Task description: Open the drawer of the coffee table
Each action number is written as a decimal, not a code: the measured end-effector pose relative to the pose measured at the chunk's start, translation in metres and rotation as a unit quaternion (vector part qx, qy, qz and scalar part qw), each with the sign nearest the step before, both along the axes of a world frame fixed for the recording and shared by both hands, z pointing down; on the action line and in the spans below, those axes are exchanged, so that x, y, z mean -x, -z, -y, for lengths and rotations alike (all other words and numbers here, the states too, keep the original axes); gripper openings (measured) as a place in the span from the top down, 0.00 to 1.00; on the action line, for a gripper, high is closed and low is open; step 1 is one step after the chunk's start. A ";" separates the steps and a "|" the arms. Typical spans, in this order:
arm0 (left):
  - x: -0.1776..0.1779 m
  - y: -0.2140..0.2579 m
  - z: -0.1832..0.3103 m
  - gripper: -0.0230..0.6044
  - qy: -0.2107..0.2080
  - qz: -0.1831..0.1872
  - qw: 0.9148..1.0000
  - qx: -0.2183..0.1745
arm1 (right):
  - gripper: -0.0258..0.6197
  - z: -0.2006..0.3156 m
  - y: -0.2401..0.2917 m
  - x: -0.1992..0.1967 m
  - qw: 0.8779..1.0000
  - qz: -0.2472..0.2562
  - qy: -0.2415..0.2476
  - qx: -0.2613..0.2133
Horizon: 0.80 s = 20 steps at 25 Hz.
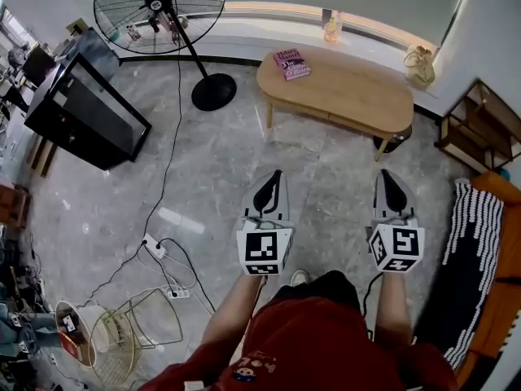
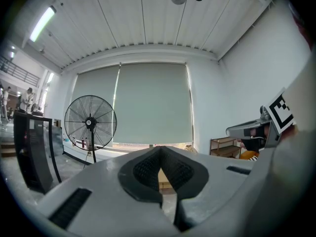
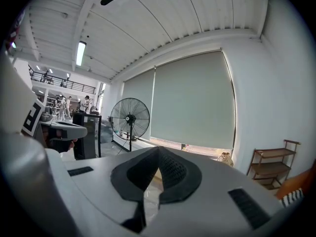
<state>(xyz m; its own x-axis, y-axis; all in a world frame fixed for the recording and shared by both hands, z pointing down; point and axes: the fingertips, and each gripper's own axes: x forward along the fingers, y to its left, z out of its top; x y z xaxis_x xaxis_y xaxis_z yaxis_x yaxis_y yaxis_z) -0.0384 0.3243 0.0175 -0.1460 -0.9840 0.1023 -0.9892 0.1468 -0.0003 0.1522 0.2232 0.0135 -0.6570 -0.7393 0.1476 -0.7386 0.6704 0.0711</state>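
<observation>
Grey marble floor (image 1: 220,161), lit by a window. One oval light-wood coffee table (image 1: 350,96) stands at twelve o'clock, well apart from the two grippers. The left gripper (image 1: 275,174) and right gripper (image 1: 386,173) are both closed on nothing. Only the head view shows the one pink book (image 1: 291,63) at the table's ten o'clock end; the gripper views show ceiling instead.

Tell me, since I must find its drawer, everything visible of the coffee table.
The coffee table is light wood, with a long rounded top and slim legs, standing on the grey floor. A seam in its near apron suggests a drawer, shut flush. A pink book lies on its left end.
</observation>
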 end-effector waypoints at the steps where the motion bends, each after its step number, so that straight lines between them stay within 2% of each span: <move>1: 0.002 0.001 0.003 0.95 0.000 0.001 1.000 -0.001 | 0.96 0.004 0.001 0.000 1.000 0.001 -0.003 0.000; 6: 0.008 -0.003 0.025 0.95 -0.004 0.009 1.000 -0.001 | 0.96 0.027 -0.007 0.000 1.000 0.008 -0.012 0.001; 10: 0.015 -0.012 0.050 0.95 -0.003 0.015 1.000 0.016 | 0.96 0.054 -0.011 0.005 1.000 0.016 -0.017 0.002; 20: 0.038 -0.001 0.162 0.95 0.004 0.020 1.000 0.008 | 0.96 0.171 -0.007 0.031 1.000 0.027 -0.012 0.010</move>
<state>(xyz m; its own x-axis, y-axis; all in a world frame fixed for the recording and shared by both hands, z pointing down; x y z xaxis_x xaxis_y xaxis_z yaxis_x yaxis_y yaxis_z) -0.0762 0.1627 0.0182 -0.1576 -0.9811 0.1120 -0.9872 0.1537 -0.0429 0.1209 0.0520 0.0208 -0.6467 -0.7522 0.1265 -0.7567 0.6535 0.0179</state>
